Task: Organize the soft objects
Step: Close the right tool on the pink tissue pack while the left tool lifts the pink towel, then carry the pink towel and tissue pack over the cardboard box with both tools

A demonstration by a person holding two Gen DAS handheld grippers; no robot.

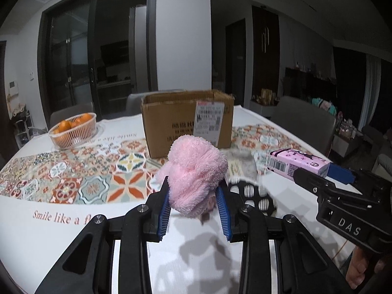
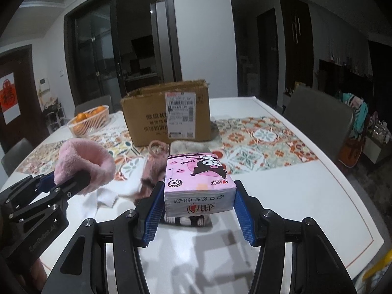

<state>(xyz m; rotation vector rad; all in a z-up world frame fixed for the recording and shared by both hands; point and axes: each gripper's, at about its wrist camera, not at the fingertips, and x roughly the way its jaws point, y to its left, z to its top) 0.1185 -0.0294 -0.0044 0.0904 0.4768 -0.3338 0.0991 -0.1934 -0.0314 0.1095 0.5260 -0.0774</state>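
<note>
Pink fleece sock [image 1: 196, 171] pinched between left gripper [image 1: 196, 208] fingers.

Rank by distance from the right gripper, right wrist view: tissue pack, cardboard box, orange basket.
1. tissue pack, clamped in the right gripper.
2. cardboard box, straight ahead, mid-table.
3. orange basket, far left, just beyond the box front.

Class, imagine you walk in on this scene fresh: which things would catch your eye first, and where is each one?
The fluffy pink sock stands out first, pinched in the left gripper above the table. Next comes the pink cartoon tissue pack, clamped in the right gripper. Behind both, an open cardboard box stands on the patterned tablecloth, with a basket of oranges off to its left.
</note>
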